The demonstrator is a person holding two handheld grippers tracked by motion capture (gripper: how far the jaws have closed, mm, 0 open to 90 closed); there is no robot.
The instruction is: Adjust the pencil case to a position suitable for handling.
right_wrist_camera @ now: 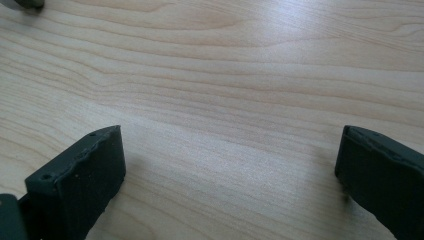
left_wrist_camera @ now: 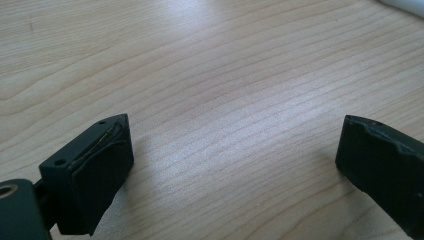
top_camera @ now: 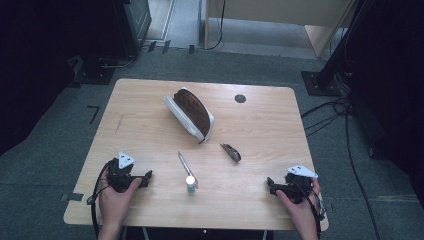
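Resting place: both grippers lay low on a pale wooden worktop (top_camera: 150, 125), near the edge closest to the person.
Left gripper: the left gripper (top_camera: 145, 177) sat at the near left corner, held by the person's left hand (top_camera: 116, 197), its tip pointing toward the middle of the worktop.
Left jaws: in the left gripper view, the two black jaws stood wide apart with bare wood between them, gripping nothing.
Right gripper: the right gripper (top_camera: 270, 184) sat at the near right corner, held by the person's right hand (top_camera: 299, 206), pointing inward toward the left gripper.
Right jaws: in the right gripper view, the jaws were spread wide over bare wood, holding nothing.
Pen: a slim silver pen (top_camera: 186, 167) lay between the two grippers, well apart from each, angled away from the person.
Small bottle: a little white-capped bottle (top_camera: 190, 184) stood upright at the near end of the pen, just beside it.
Pouch: a brown and white zipped pouch (top_camera: 192, 112) lay farther back near the centre, lying diagonally.
Dark object: a small dark item (top_camera: 231, 152), too small to identify, lay to the right of the pouch's near end.
Hole: a round dark grommet hole (top_camera: 240, 98) sat toward the far right of the worktop.
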